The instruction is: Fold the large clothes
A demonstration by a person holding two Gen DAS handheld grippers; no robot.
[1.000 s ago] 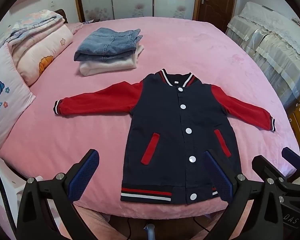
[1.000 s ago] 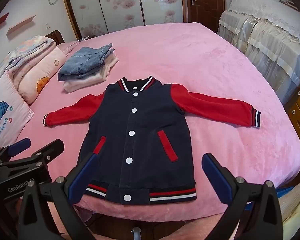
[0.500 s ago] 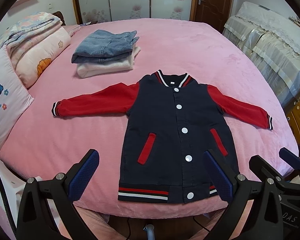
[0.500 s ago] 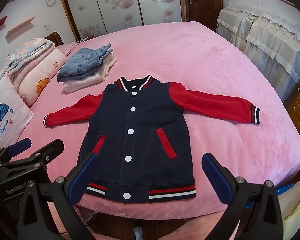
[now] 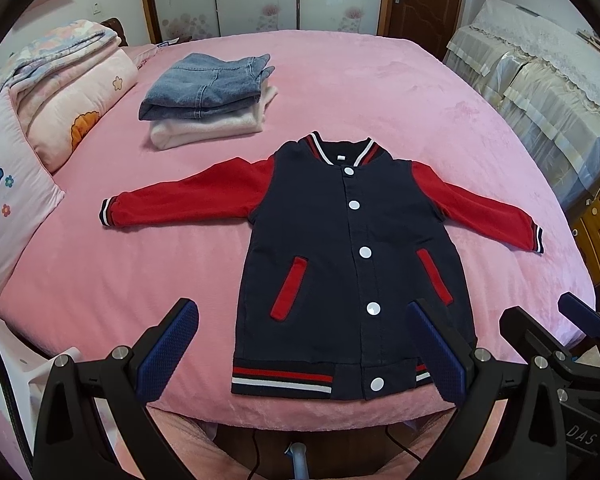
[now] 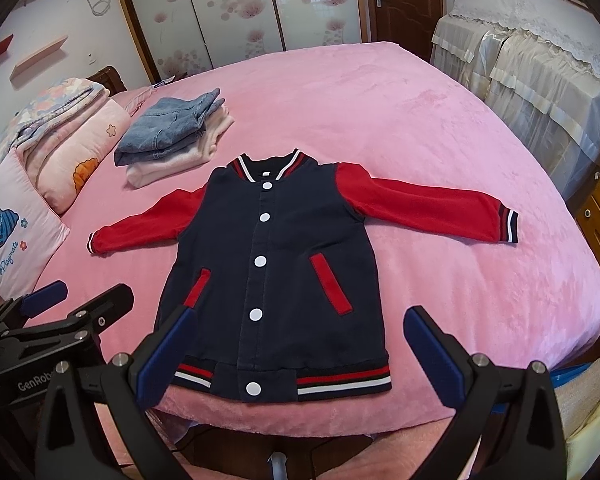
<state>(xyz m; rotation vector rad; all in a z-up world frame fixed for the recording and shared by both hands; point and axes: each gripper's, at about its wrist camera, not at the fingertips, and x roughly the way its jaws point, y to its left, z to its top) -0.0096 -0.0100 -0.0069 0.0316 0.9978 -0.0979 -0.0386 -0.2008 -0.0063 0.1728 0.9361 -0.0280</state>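
jacket, navy with red sleeves, lies flat and buttoned on the pink bed, hem at the near edge, both sleeves spread out. left gripper hovers over the hem with its claw spread wide, holding nothing. right gripper hovers likewise, spread and empty. folded jeans sit on a cream garment farther back.

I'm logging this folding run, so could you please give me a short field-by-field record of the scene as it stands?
garment: jacket, navy body, red sleeves, buttoned, front up
garment state: flat, both sleeves spread out, unfolded
surface: pink bed
left gripper: open, empty, above the hem
right gripper: open, empty, above the hem
already folded: jeans stacked on a cream garment
bedding: quilt and pillow along the left edge
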